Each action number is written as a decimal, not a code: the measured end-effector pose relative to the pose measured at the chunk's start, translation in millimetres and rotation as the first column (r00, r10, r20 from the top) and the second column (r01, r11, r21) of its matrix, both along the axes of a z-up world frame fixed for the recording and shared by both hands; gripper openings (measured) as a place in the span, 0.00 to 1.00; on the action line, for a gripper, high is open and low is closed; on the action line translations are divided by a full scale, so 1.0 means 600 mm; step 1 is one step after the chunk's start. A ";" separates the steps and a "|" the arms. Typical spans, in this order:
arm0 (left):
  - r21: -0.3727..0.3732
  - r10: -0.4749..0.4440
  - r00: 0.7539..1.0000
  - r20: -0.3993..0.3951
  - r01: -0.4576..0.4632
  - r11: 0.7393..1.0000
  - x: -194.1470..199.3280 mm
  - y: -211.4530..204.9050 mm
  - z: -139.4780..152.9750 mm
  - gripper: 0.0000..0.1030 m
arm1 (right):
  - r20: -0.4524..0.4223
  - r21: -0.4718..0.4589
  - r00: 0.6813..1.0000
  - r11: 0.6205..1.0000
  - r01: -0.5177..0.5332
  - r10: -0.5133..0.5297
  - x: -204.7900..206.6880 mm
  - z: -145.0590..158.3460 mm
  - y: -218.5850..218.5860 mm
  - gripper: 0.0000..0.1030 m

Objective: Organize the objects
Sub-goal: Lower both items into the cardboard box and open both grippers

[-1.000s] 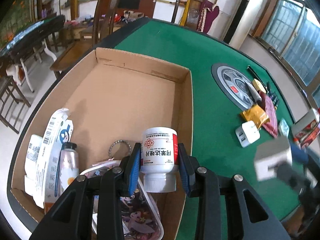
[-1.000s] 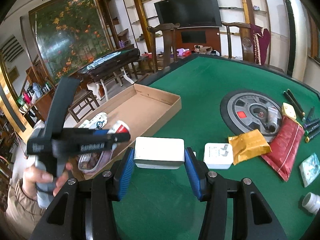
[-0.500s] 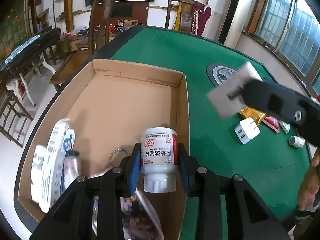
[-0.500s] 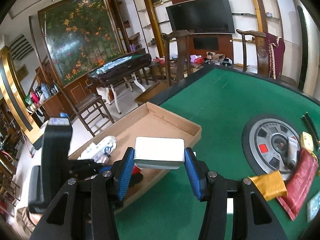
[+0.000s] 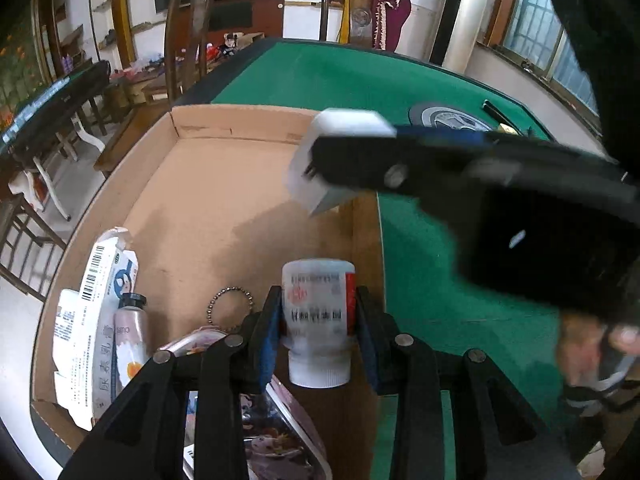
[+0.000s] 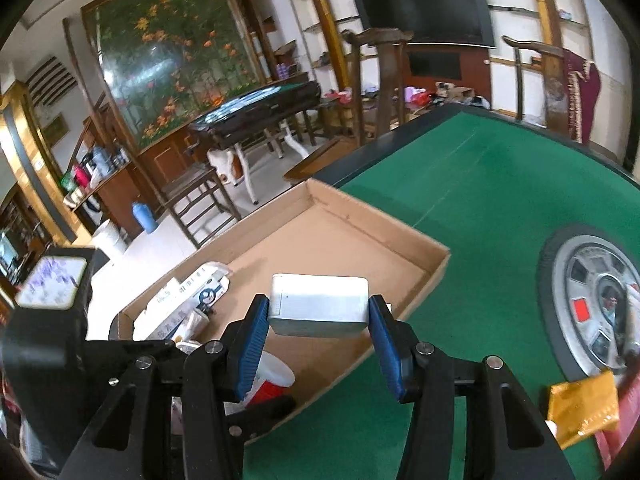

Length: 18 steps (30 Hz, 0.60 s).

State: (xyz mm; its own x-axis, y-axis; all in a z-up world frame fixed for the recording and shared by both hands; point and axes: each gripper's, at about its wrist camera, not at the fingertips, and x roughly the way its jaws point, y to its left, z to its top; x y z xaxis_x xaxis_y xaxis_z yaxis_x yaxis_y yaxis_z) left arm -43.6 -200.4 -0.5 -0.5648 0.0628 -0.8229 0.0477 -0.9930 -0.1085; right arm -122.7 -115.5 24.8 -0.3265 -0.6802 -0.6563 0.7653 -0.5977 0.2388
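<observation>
My left gripper [image 5: 318, 308] is shut on a white medicine bottle [image 5: 318, 280] with a red label, its cap towards the camera. It hangs over the near right corner of the cardboard box [image 5: 208, 208]. My right gripper [image 6: 318, 316] is shut on a white rectangular block [image 6: 320, 300] and hovers above the box's [image 6: 332, 236] right wall. In the left wrist view that block [image 5: 340, 160] and the black right gripper reach in from the right, blurred. The bottle [image 6: 268, 380] also shows low in the right wrist view.
In the box lie a white barcoded packet [image 5: 96, 300], a pink tube [image 5: 128, 332], a bead ring [image 5: 230, 306] and a clear plastic pack [image 5: 280, 432]. On the green table [image 6: 500, 208] are a round grey hub [image 6: 600, 300] and a yellow packet [image 6: 582, 408]. Wooden chairs stand beyond the table's edge.
My right gripper has carried the white block leftwards from over the green felt to above the box. The left gripper has kept its place with the bottle.
</observation>
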 end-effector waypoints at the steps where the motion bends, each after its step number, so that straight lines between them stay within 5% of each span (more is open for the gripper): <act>1: 0.007 0.002 1.000 0.001 -0.002 1.000 0.000 -0.002 -0.001 0.33 | -0.001 0.004 1.000 1.000 -0.009 0.009 0.002 -0.003 -0.004 0.53; 10: -0.015 0.010 1.000 -0.001 -0.010 1.000 0.002 0.001 -0.002 0.33 | 0.014 0.058 0.999 0.998 -0.034 0.033 -0.003 -0.045 -0.015 0.53; 18: -0.008 0.032 0.999 0.004 -0.032 0.999 -0.003 -0.004 0.001 0.43 | 0.027 0.040 0.999 0.999 -0.026 0.025 -0.004 -0.041 -0.006 0.54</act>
